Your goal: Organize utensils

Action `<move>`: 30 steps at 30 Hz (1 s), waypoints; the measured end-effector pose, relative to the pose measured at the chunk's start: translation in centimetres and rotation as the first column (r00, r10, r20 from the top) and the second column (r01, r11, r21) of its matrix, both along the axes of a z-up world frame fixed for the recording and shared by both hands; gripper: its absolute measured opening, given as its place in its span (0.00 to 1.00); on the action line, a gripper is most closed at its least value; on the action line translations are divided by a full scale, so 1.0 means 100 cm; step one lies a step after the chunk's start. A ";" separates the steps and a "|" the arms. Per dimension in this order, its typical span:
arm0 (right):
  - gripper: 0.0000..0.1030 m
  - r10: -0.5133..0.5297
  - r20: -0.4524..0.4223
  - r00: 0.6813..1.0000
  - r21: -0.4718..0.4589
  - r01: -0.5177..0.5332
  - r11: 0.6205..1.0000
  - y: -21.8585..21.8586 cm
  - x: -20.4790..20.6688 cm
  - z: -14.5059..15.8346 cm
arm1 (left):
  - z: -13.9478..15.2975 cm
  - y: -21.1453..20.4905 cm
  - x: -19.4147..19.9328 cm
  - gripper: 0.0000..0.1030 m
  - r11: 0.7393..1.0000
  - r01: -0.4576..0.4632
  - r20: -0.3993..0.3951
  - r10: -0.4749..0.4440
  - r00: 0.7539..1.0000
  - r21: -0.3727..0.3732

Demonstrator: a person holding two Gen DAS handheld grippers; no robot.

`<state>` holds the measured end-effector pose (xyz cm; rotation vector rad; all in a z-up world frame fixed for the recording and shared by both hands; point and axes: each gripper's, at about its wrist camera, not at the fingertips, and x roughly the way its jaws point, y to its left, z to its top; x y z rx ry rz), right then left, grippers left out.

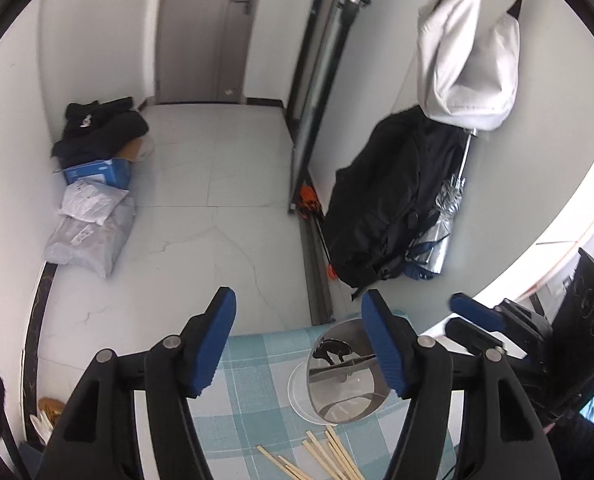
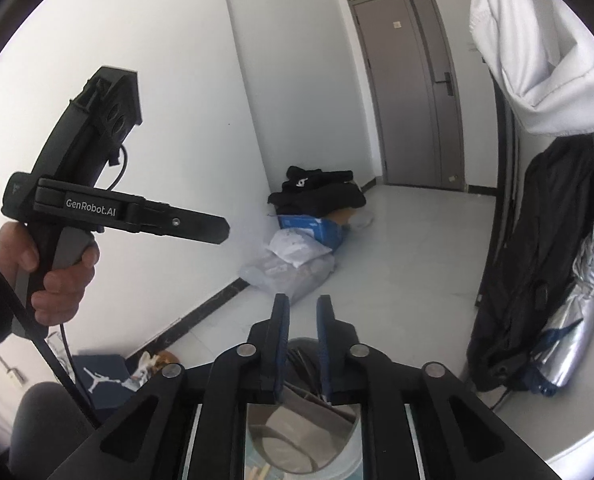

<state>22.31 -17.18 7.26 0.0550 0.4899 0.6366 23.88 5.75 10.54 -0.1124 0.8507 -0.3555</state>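
The left tongs (image 1: 299,312) stand spread wide with nothing between the pads, above a tabletop (image 1: 253,396) under a blue-and-white checked cloth. Just right of centre a clear glass cup (image 1: 337,376) stands on the cloth, and a loose bundle of wooden chopsticks (image 1: 325,456) lies fanned out in front of it, near the cloth's near edge. Farther right the right tongs (image 2: 302,308) are parted a little and pinch nothing. In the right wrist view a hand (image 2: 53,272) grips the left tool's handle.
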 end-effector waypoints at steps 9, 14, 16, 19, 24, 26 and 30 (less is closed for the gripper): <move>0.66 -0.095 0.063 0.993 0.038 0.092 0.995 -0.011 -0.062 0.023 | 0.011 -0.005 -0.067 0.82 0.986 -0.167 0.162 0.162 0.973 0.020; 0.76 -0.119 0.069 0.991 0.051 0.115 0.992 -0.008 -0.098 0.022 | 0.012 -0.013 -0.106 0.91 0.983 -0.184 0.206 0.175 0.963 0.025; 0.78 -0.130 0.067 0.989 0.055 0.126 0.990 -0.006 -0.111 0.020 | 0.010 -0.015 -0.119 0.93 0.982 -0.190 0.220 0.182 0.958 0.014; 0.81 -0.144 0.057 0.988 0.063 0.141 0.988 -0.007 -0.129 0.013 | 0.005 -0.015 -0.134 0.95 0.978 -0.209 0.221 0.203 0.954 0.004; 0.85 -0.169 0.047 0.985 0.062 0.166 0.984 -0.010 -0.152 -0.003 | -0.011 -0.014 -0.155 0.95 0.969 -0.247 0.202 0.246 0.948 -0.021; 0.87 -0.176 0.044 0.983 0.053 0.173 0.983 -0.011 -0.162 -0.008 | -0.016 -0.014 -0.162 0.95 0.965 -0.264 0.204 0.259 0.944 -0.004; 0.87 -0.211 0.043 0.977 0.061 0.208 0.976 -0.014 -0.181 -0.021 | -0.030 -0.007 -0.177 0.95 0.950 -0.309 0.208 0.311 0.927 -0.041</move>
